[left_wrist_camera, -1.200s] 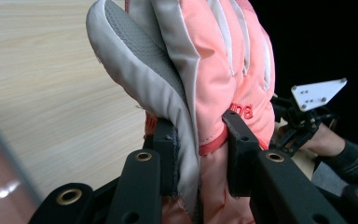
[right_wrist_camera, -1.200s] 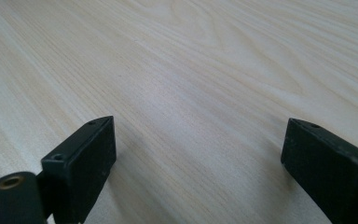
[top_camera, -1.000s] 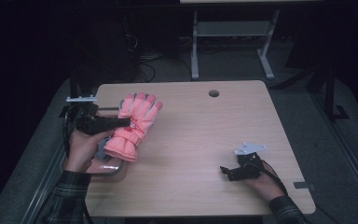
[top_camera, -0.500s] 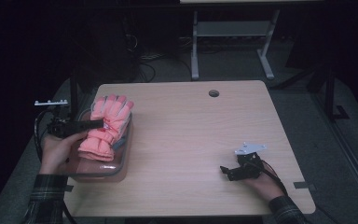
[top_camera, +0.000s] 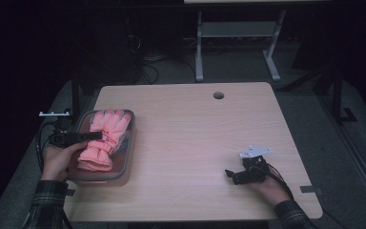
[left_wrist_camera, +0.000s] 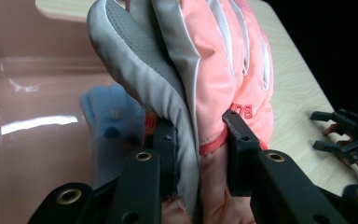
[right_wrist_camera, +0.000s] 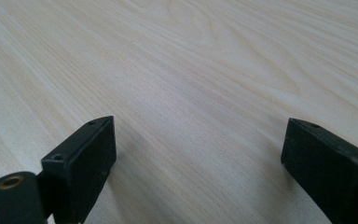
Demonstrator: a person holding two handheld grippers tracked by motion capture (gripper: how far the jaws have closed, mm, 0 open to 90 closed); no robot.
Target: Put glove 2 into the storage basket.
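A pair of coral-pink winter gloves (top_camera: 104, 138) with grey palms lies in a clear plastic bin (top_camera: 124, 169) at the table's left edge. My left gripper (top_camera: 95, 136) is shut on the gloves (left_wrist_camera: 223, 79) near their cuffs, its jaws pinching the fabric from both sides. A blue glove (left_wrist_camera: 109, 123) shows blurred through the bin wall (left_wrist_camera: 32, 140). My right gripper (top_camera: 229, 175) rests near the table's front right, held by a hand. Its jaws stand wide apart over bare wood (right_wrist_camera: 200, 93), with my right gripper (right_wrist_camera: 198, 154) holding nothing.
The light wooden table (top_camera: 195, 129) has a round cable hole (top_camera: 218, 95) near its far edge. Beyond the table stand a white metal frame (top_camera: 238, 43) and cables on the dark floor. The other gripper (left_wrist_camera: 349, 135) appears at the right of the left gripper view.
My left gripper has carried the pink gloves leftward and down from above the table into the clear bin. The right gripper has stayed in place.
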